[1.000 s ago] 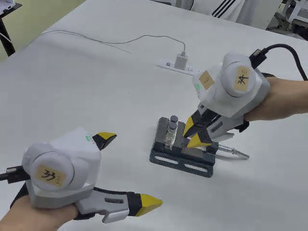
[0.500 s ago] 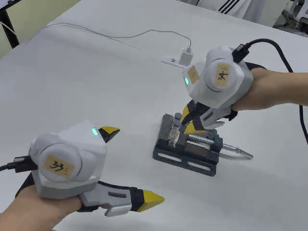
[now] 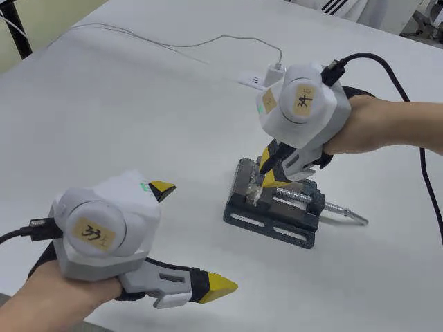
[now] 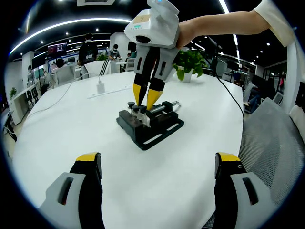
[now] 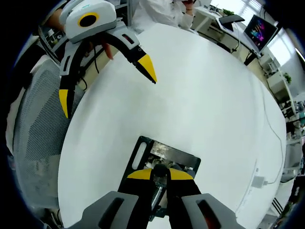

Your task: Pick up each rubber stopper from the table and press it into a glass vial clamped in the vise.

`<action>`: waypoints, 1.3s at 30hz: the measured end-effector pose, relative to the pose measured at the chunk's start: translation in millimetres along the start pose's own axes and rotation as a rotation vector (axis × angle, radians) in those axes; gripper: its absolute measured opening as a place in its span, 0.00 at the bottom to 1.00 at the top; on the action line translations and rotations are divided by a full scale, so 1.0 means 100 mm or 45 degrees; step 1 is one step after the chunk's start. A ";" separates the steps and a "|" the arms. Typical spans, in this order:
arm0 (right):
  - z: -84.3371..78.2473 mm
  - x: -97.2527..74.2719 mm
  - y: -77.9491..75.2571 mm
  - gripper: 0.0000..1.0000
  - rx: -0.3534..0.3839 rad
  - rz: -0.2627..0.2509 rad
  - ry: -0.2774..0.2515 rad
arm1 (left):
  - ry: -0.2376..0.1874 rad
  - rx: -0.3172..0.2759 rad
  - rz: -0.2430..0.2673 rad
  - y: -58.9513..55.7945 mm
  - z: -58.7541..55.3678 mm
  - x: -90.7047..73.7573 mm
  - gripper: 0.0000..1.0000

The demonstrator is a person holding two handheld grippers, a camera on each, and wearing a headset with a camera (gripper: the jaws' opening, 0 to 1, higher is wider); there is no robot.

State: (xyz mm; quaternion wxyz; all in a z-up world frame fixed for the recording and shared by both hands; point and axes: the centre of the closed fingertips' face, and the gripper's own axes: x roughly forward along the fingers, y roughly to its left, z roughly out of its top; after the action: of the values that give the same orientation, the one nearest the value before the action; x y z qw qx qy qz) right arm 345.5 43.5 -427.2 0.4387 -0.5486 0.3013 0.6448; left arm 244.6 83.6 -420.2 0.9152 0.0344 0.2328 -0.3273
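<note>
Yellow-tipped L gripper sits nearest, low at the person's edge of the white table. Its jaws are spread wide w/ nothing btwn them. In the left gripper view it faces the vise from well back.

Black vise stands mid-table, well apart from the L gripper, w/ its screw handle sticking out to the right in the head view. Glass vials are clamped upright in a row in it, and two show dark tops.

R gripper points down onto the vise top. Its jaws are pinched nearly together on a dark rubber stopper, right at the vial row. Can't tell if the stopper touches a vial mouth.

Farther back, a white charger is plugged into a power strip, w/ a thin cable trailing off across the table.
</note>
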 end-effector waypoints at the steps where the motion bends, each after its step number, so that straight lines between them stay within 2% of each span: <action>1: 0.00 0.00 0.00 0.06 0.007 0.004 -0.002 | 0.002 -0.005 0.000 0.00 -0.01 0.00 0.99; 14: 0.02 -0.01 0.05 0.06 0.011 0.008 0.011 | 0.011 -0.023 -0.009 -0.06 -0.08 0.02 0.98; 26: 0.04 -0.03 0.11 0.06 0.009 0.007 0.035 | 0.006 -0.035 -0.004 -0.04 -0.09 0.00 0.97; 34: 0.07 -0.05 0.15 0.06 -0.009 0.024 0.090 | 0.006 -0.034 -0.009 -0.05 -0.08 0.02 0.97; 39: 0.08 -0.04 0.16 0.05 0.026 0.035 0.126 | 0.006 -0.037 -0.010 -0.05 -0.08 0.02 0.96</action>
State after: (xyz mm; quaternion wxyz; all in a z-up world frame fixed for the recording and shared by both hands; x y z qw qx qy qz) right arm 327.9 43.1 -422.8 0.4198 -0.5712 0.3367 0.6197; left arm 239.2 80.1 -427.7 0.9138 0.0210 0.2397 -0.3273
